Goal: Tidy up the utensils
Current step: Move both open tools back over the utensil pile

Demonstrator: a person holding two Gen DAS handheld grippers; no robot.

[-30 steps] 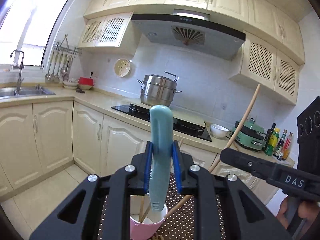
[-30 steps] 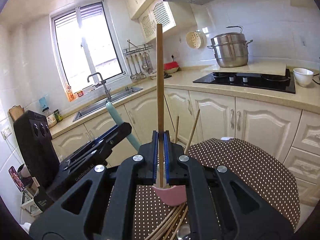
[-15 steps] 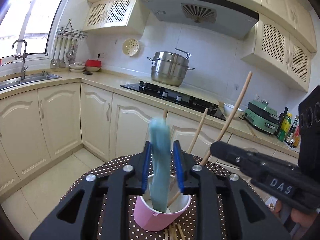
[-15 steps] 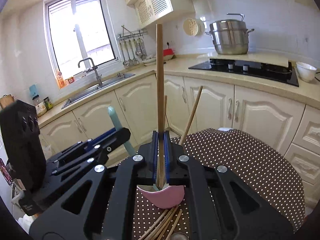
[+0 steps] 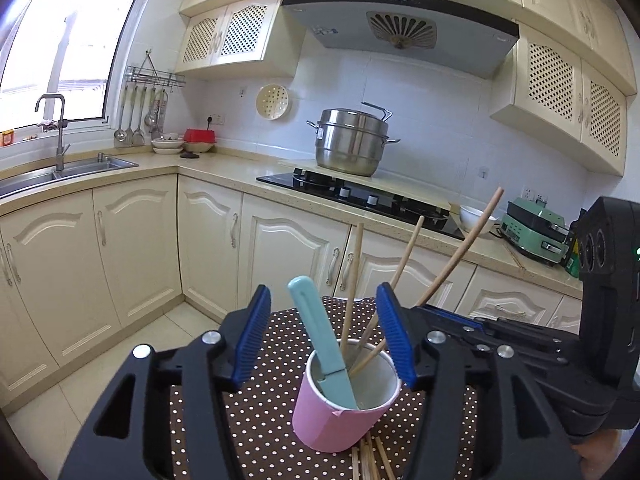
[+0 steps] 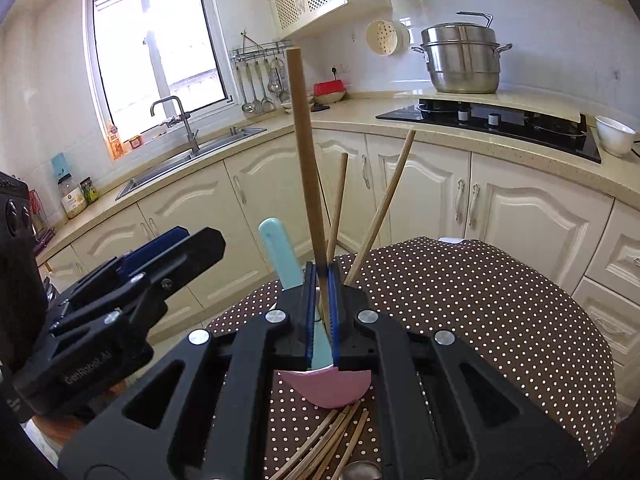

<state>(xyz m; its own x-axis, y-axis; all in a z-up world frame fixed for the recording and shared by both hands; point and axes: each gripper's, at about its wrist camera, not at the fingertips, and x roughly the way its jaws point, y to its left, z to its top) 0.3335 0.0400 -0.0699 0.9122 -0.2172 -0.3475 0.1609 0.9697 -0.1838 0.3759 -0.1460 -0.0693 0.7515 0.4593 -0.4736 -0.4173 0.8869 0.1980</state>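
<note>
pink cup [image 5: 340, 412]: blue knife [image 5: 320, 336] held inside | left gripper [image 5: 326, 336] fingers released | right gripper [image 6: 321, 304] fingers clenched on chopstick [image 6: 306, 168] | loose chopsticks [image 6: 328, 440] left beside cup

A pink cup [image 5: 344, 408] stands upright on the dotted cloth. Inside, a light-blue-handled utensil [image 5: 320, 340] leans toward 11 o'clock, and three wooden chopsticks [image 5: 404, 268] fan toward 1 o'clock. More loose chopsticks [image 6: 328, 444] lie at the cup's 6 o'clock.
</note>
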